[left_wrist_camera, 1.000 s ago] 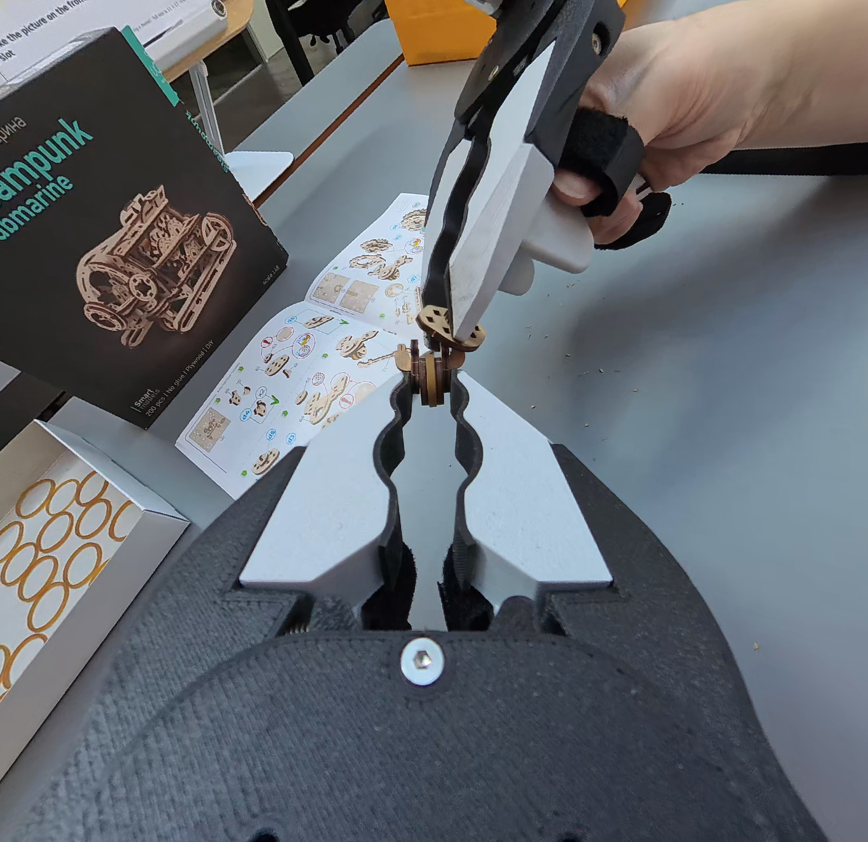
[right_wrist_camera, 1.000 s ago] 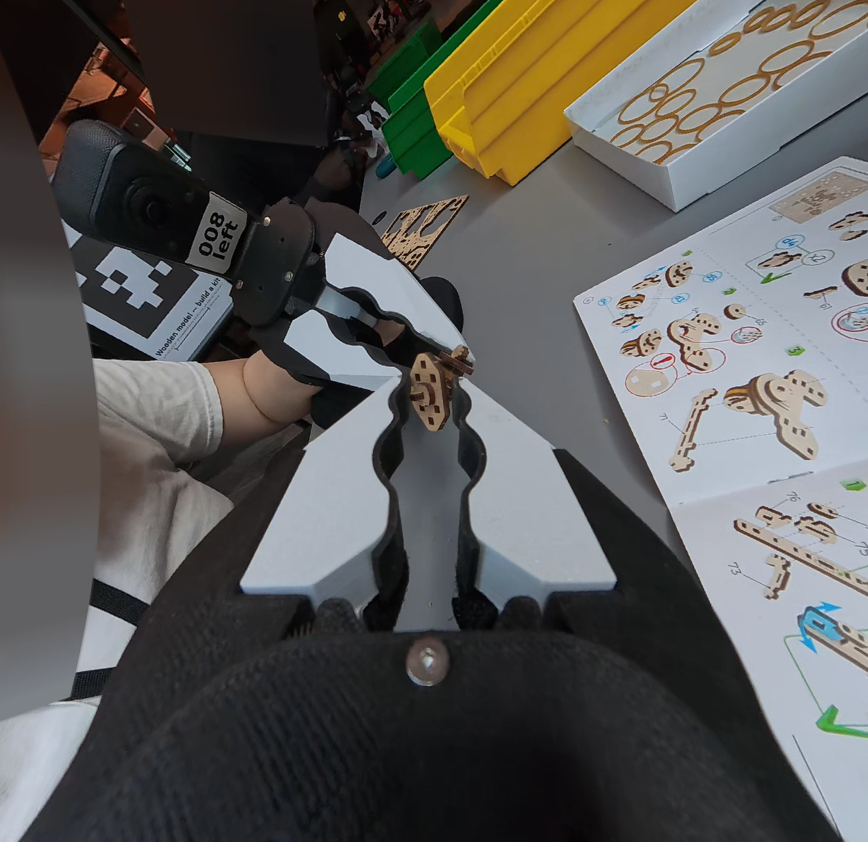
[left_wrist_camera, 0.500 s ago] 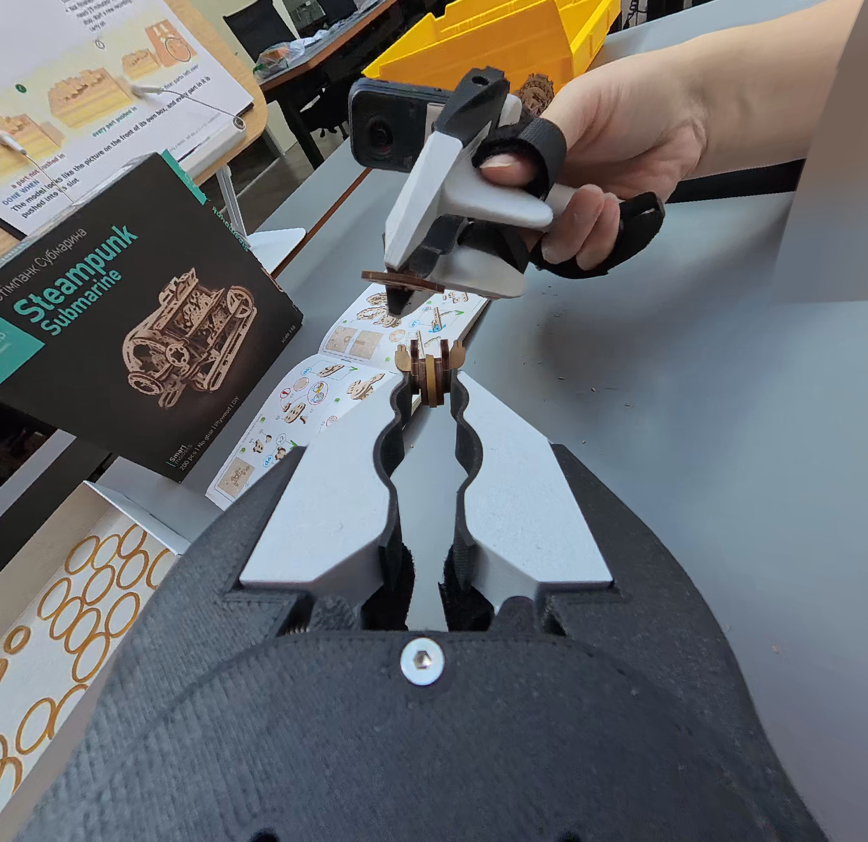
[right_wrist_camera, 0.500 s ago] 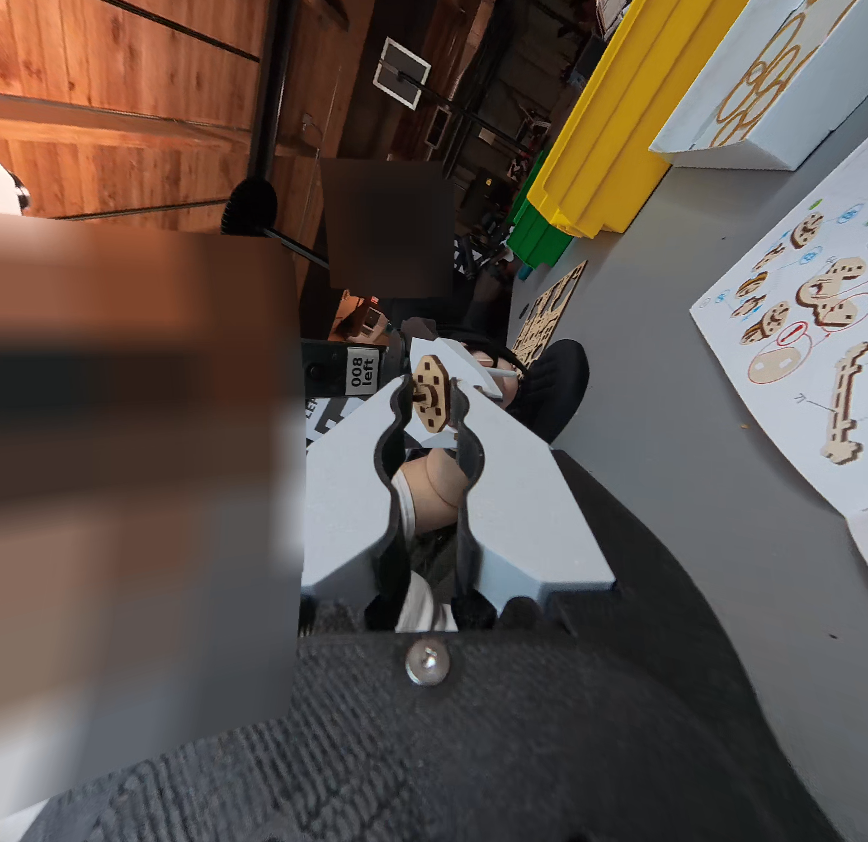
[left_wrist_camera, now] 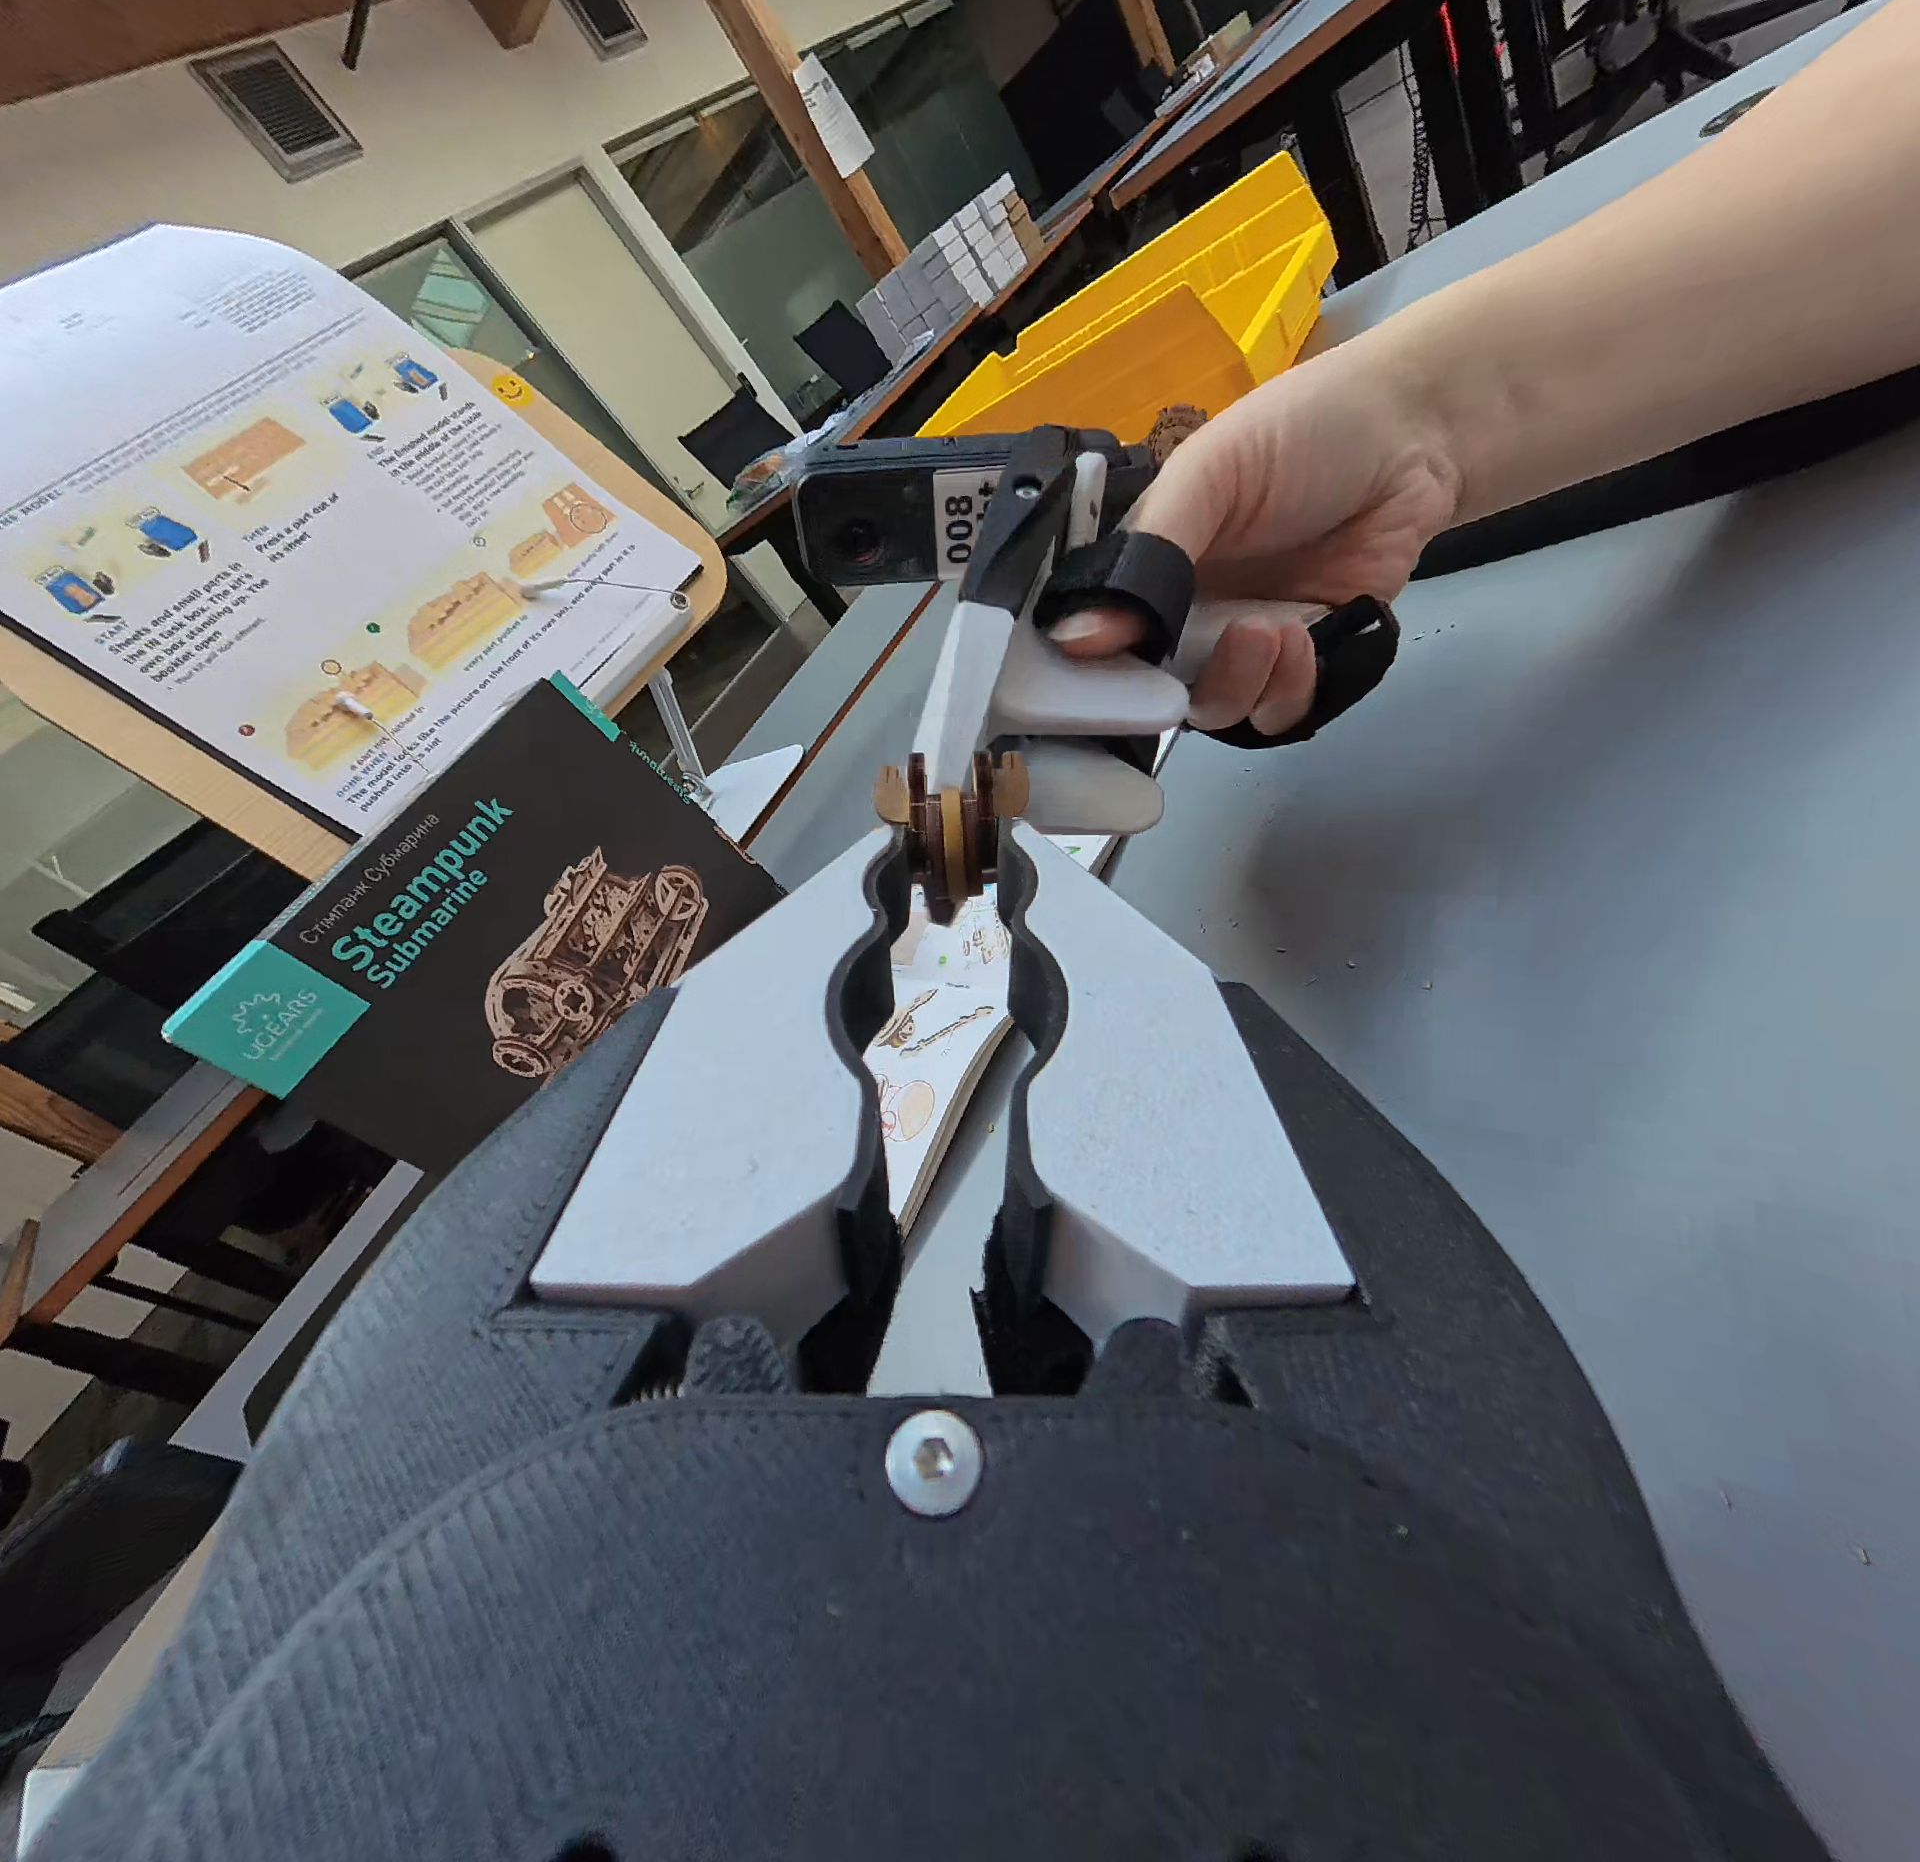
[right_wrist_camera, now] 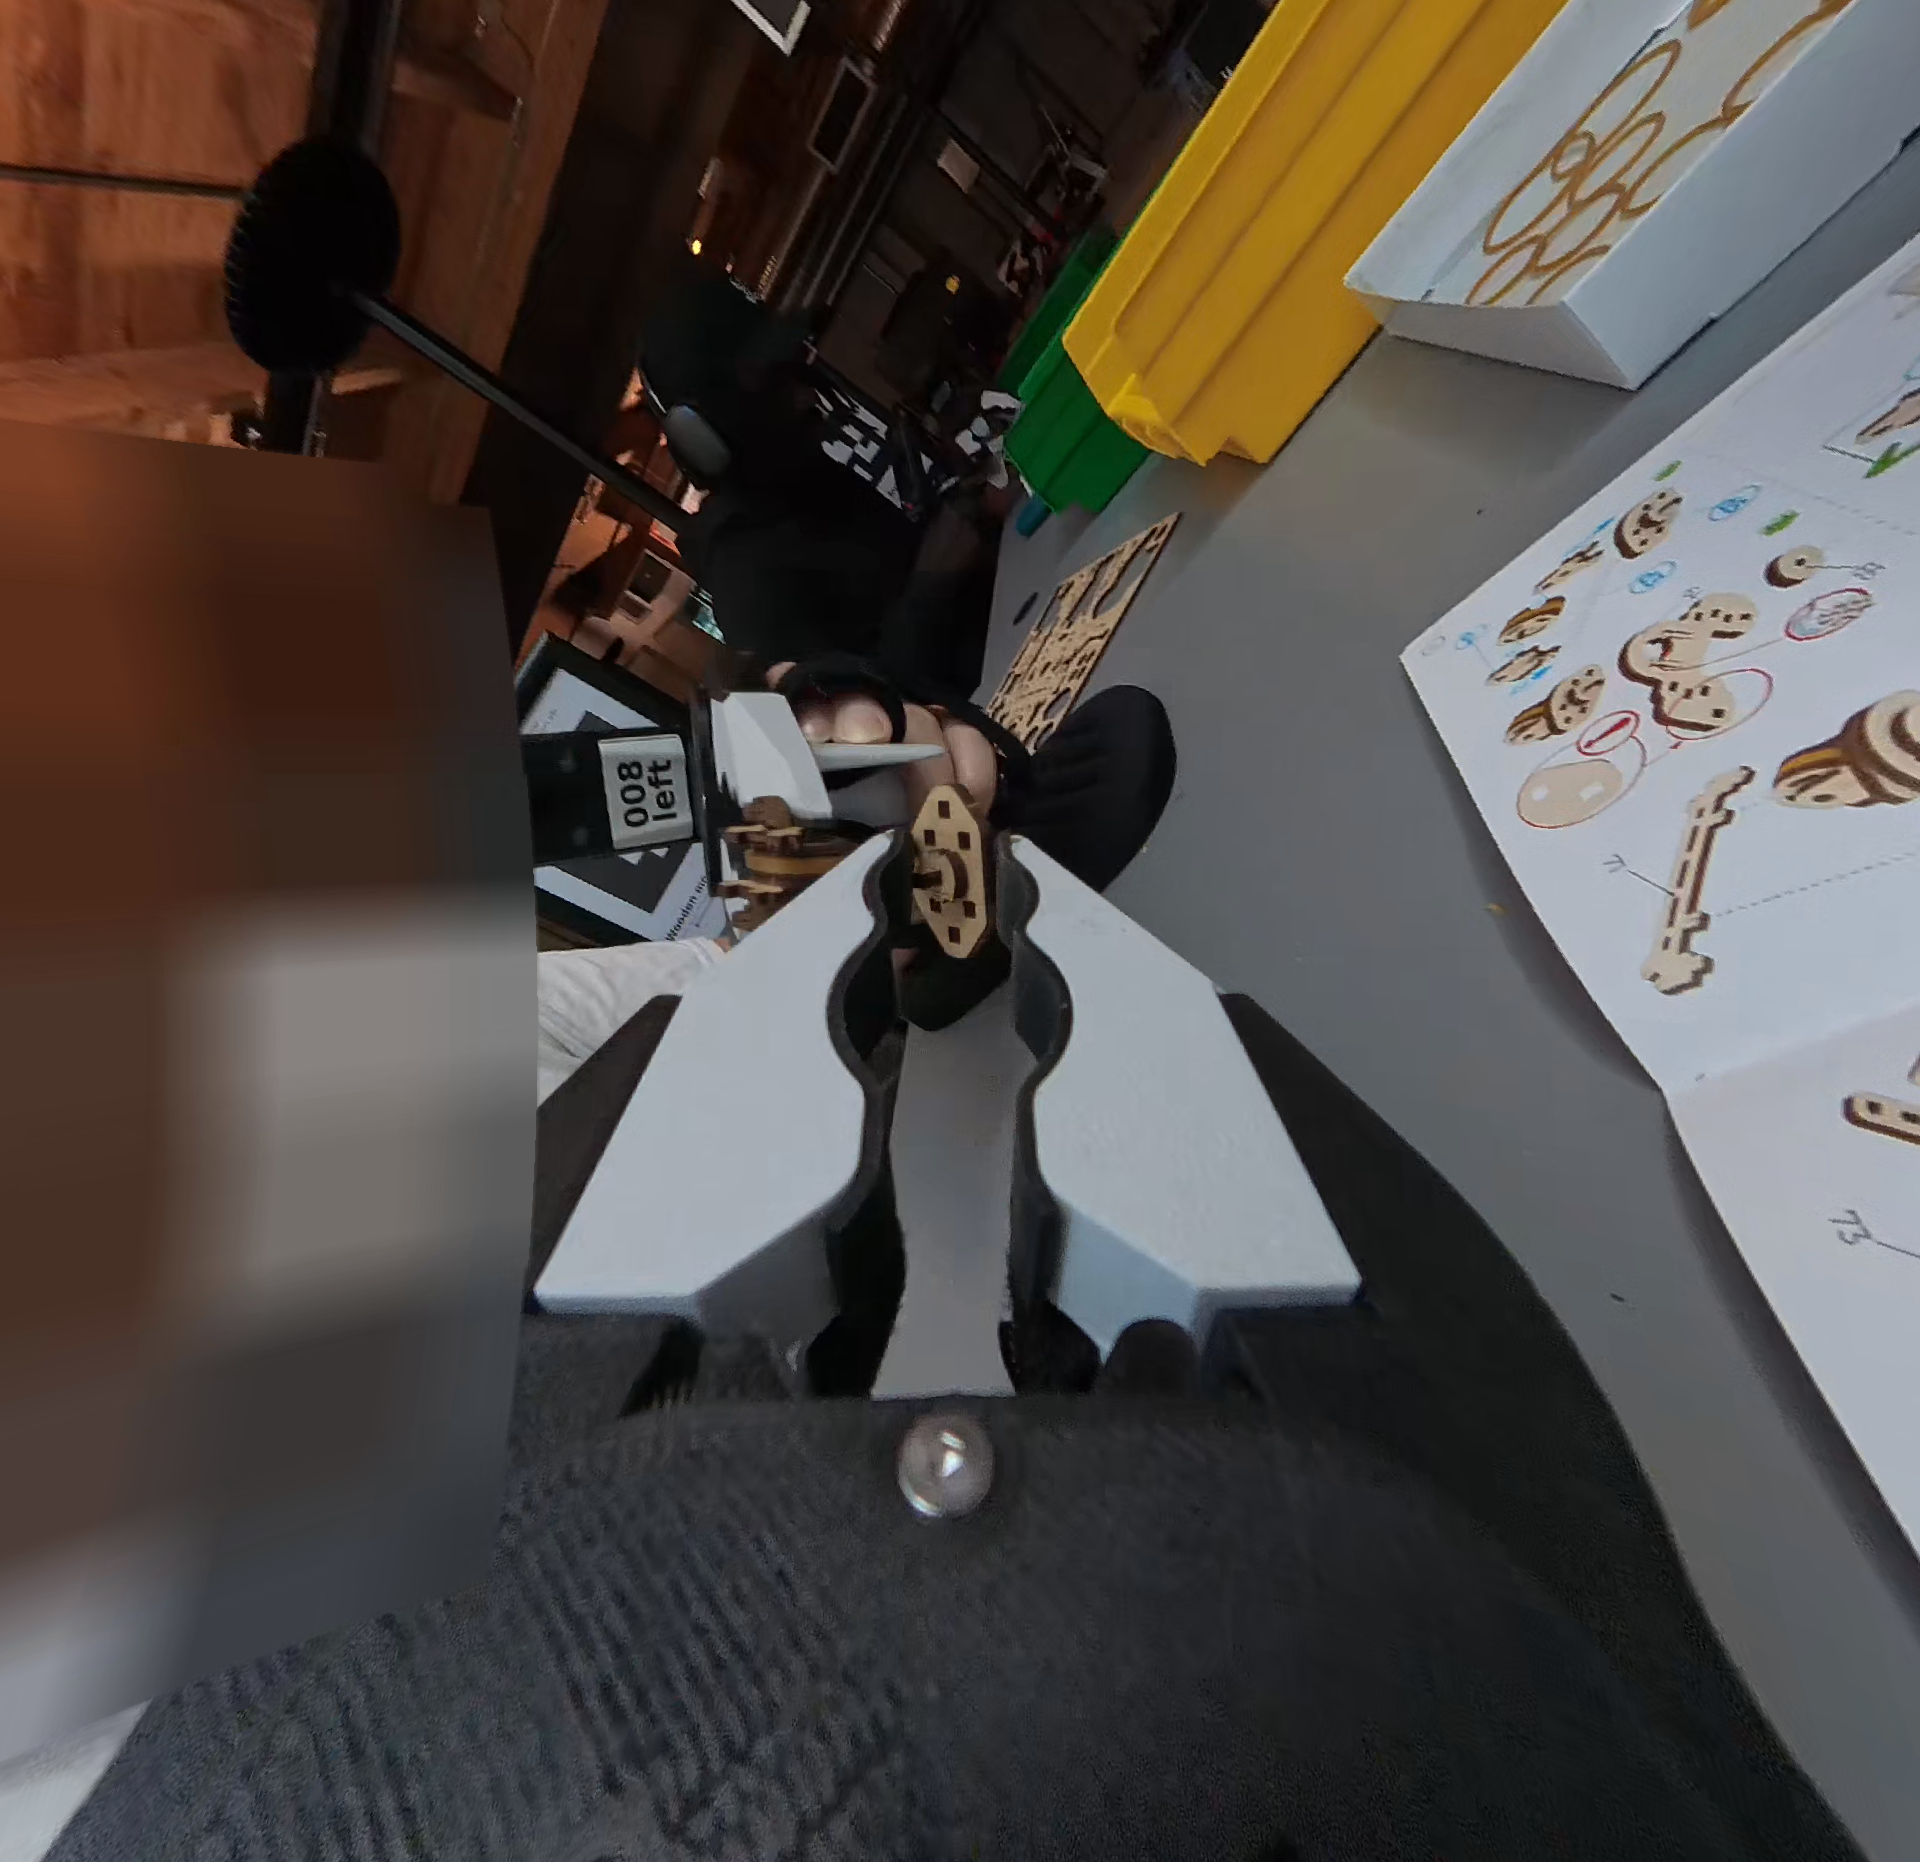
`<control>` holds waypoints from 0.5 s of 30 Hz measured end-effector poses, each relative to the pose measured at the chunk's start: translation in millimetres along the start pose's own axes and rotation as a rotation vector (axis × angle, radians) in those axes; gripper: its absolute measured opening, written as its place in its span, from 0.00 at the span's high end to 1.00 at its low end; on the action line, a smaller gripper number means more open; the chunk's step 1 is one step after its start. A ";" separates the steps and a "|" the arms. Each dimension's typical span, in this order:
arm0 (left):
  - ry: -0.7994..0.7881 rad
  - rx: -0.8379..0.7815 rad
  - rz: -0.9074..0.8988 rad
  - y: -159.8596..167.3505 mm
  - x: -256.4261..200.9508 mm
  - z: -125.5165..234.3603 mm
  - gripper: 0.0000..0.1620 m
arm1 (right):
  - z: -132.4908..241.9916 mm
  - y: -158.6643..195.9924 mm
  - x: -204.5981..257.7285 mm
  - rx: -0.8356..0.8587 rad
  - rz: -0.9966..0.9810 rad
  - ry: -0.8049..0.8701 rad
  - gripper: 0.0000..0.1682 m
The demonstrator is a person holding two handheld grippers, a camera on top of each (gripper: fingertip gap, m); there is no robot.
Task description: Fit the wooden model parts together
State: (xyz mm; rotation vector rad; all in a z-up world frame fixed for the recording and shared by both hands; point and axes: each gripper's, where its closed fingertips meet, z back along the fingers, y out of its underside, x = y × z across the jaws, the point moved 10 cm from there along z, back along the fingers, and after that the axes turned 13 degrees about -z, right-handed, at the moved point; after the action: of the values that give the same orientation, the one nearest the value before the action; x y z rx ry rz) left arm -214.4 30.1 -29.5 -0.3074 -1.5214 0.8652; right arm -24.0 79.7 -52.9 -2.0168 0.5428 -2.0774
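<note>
In the left wrist view my left gripper (left_wrist_camera: 948, 848) is shut on a small wooden sub-assembly (left_wrist_camera: 948, 825), a stack of discs with hooked ends, held above the grey table (left_wrist_camera: 1558, 981). The right gripper (left_wrist_camera: 951, 763), held by a hand, points down with its tip just behind that assembly. In the right wrist view my right gripper (right_wrist_camera: 948, 862) is shut on a flat wooden plate with holes (right_wrist_camera: 951, 893), seen face-on. The left gripper (right_wrist_camera: 727, 773) and its sub-assembly (right_wrist_camera: 769, 856) sit just left of the plate; I cannot tell whether the parts touch.
An open instruction booklet (right_wrist_camera: 1714, 773) lies on the table. A black kit box (left_wrist_camera: 488, 939) and an instruction board (left_wrist_camera: 312, 524) stand at the left. Yellow bins (right_wrist_camera: 1247, 285), a green bin (right_wrist_camera: 1070, 430), a white box of ring sheets (right_wrist_camera: 1621, 181) and a punched wooden sheet (right_wrist_camera: 1081, 628) lie farther off.
Both grippers have tilted upward. The right gripper has swung down from above, so its tip now sits right behind the left gripper's sub-assembly. Both keep their parts.
</note>
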 end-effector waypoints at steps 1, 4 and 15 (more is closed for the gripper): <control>-0.004 -0.009 0.004 -0.4 0.6 0.6 0.92 | 0.8 0.6 -3.8 0.045 0.015 0.064 0.92; -0.004 -0.034 0.033 -0.3 3.2 2.9 0.91 | 0.9 8.0 -17.6 0.223 0.075 0.288 0.92; -0.059 0.041 -0.066 -0.6 0.5 1.5 0.91 | -6.0 7.0 1.0 0.304 0.455 0.441 0.73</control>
State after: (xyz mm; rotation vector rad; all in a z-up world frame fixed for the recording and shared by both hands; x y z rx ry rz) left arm -215.7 29.6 -28.5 -0.2021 -1.5579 0.8585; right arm -30.8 73.6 -54.8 -1.1427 0.6363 -2.1438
